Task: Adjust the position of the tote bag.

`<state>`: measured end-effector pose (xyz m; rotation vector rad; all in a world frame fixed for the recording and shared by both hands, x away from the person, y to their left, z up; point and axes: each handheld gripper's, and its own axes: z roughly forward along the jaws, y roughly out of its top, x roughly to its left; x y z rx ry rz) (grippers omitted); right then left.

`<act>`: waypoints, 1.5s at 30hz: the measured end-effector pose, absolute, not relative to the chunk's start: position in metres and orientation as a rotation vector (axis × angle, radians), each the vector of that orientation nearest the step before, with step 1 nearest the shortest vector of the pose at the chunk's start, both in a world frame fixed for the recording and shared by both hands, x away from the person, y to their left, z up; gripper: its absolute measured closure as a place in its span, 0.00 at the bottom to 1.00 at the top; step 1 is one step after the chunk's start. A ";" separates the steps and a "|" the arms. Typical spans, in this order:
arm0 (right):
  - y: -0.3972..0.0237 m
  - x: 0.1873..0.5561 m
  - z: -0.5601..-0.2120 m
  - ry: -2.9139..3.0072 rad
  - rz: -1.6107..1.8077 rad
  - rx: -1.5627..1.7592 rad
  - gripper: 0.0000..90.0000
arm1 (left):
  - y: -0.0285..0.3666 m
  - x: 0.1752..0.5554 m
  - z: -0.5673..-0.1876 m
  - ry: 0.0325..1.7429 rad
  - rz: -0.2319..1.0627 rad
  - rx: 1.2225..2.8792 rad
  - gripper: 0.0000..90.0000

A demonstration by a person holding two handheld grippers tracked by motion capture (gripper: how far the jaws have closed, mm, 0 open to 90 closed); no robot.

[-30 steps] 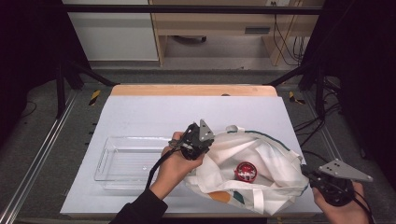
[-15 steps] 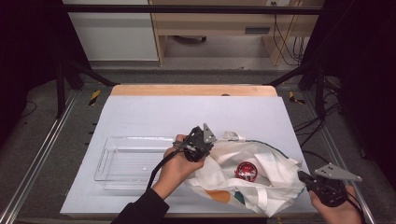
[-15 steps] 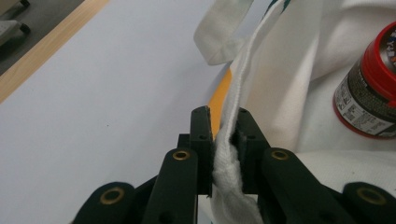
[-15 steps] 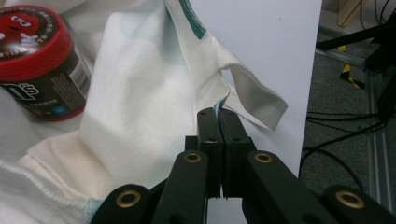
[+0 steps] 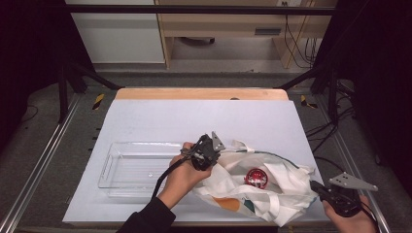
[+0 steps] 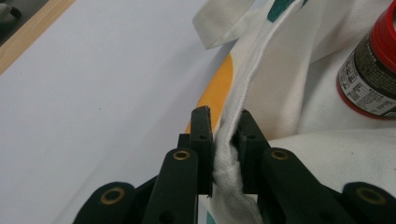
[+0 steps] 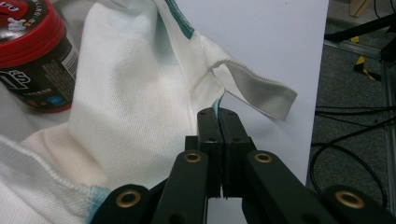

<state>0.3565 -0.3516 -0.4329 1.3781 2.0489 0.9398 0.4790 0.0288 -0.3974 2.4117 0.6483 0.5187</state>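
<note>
A can [image 5: 256, 177] lies in the bag [image 5: 286, 194], right of the tray [image 5: 114, 167].

The high view is evenly lit from above: the white table top [image 5: 194, 116] is bright, while the floor and frame around it fall into near black. Shadows under the cloth bag [image 5: 272, 194] are soft and short. The picture is slightly grainy and soft, without glare. In both gripper views the cloth just ahead of the jaws is sharp, the red-lidded jar [image 6: 373, 70] beside them slightly blurred.
</note>
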 end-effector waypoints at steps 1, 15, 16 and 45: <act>-0.351 0.356 -0.432 2.047 0.938 1.371 0.99 | 0.029 0.479 -0.398 0.648 0.519 2.412 0.90; -0.351 0.353 -0.438 2.055 0.941 1.384 0.99 | 0.032 0.476 -0.405 0.666 0.500 2.430 0.90; -0.351 0.353 -0.439 2.054 0.937 1.377 0.99 | 0.032 0.476 -0.406 0.669 0.499 2.430 0.90; -0.344 0.345 -0.422 2.032 0.956 1.295 0.80 | 0.030 0.470 -0.409 0.650 0.482 2.424 0.80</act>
